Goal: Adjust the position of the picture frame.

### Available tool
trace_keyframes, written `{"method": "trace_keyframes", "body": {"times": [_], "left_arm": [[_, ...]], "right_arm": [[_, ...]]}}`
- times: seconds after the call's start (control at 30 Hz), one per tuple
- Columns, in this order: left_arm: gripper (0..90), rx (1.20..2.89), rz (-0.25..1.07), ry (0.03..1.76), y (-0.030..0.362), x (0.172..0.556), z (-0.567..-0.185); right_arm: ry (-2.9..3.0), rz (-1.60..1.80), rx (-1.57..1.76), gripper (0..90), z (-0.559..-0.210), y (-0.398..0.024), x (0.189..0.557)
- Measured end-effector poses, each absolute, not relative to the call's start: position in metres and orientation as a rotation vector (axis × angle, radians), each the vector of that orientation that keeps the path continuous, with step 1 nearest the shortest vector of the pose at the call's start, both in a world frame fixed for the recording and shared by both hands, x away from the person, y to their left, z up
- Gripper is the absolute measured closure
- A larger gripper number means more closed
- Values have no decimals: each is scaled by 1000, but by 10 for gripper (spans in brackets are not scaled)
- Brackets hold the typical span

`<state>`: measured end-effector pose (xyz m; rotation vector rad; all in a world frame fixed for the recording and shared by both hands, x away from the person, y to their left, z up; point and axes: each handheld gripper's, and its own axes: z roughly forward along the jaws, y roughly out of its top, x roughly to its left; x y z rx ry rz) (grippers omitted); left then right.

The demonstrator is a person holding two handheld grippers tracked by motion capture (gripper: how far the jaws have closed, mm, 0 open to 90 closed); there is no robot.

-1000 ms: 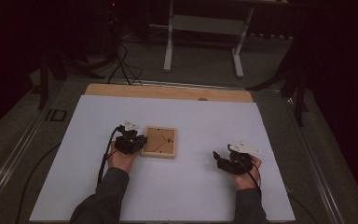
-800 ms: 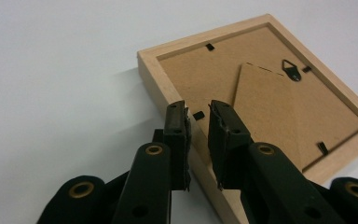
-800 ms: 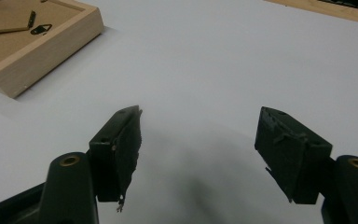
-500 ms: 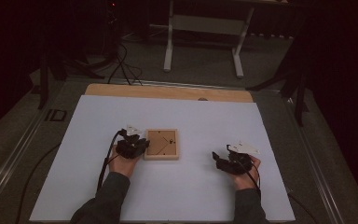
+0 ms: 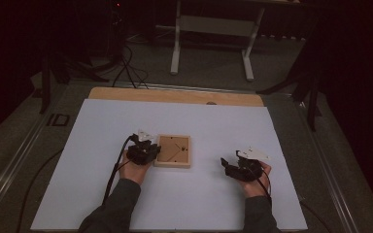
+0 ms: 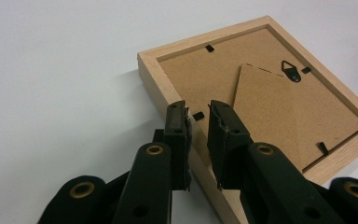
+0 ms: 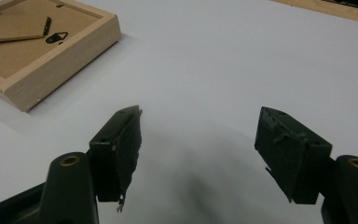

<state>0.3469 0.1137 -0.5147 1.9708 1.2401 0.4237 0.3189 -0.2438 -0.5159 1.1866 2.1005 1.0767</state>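
A small wooden picture frame (image 5: 173,150) lies back side up on the white table top, showing its brown backing board, fold-out stand and metal hanger (image 6: 291,72). My left gripper (image 5: 149,148) is at the frame's left edge. In the left gripper view its jaws (image 6: 198,112) straddle the wooden rim, one jaw outside and one over the backing, and are closed on it. My right gripper (image 5: 227,165) rests low over the table to the right of the frame. It is open, with bare white surface between its fingers (image 7: 200,119). The frame's corner (image 7: 32,56) is at the upper left of that view.
The white sheet (image 5: 102,194) covers most of the table, with a wooden strip (image 5: 175,95) along the far edge. Cables trail from both grippers toward the person. A white table stand (image 5: 211,43) and dark floor lie beyond the table.
The left gripper and the frame have shifted slightly to the right on the table. The right gripper has stayed where it was.
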Motion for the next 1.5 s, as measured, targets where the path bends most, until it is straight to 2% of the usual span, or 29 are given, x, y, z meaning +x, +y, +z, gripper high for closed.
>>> {"method": "trace_keyframes", "body": {"times": [0.93, 1.0, 1.03, 1.2, 1.5], "left_arm": [[775, 1969, 419, 1257, 110, 345, -513], [759, 1966, 426, 1260, 112, 345, -513], [701, 1962, 424, 1261, 113, 345, -512], [643, 1949, 447, 1237, 118, 339, -506], [593, 1925, 454, 1203, 129, 328, -500]], "right_arm": [[2099, 1080, 1188, 307, -516, -244, 320], [2100, 1080, 1186, 307, -516, -244, 320], [2098, 1080, 1189, 307, -516, -245, 320], [2097, 1083, 1187, 307, -516, -245, 320], [2099, 1089, 1174, 312, -514, -241, 318]]}}
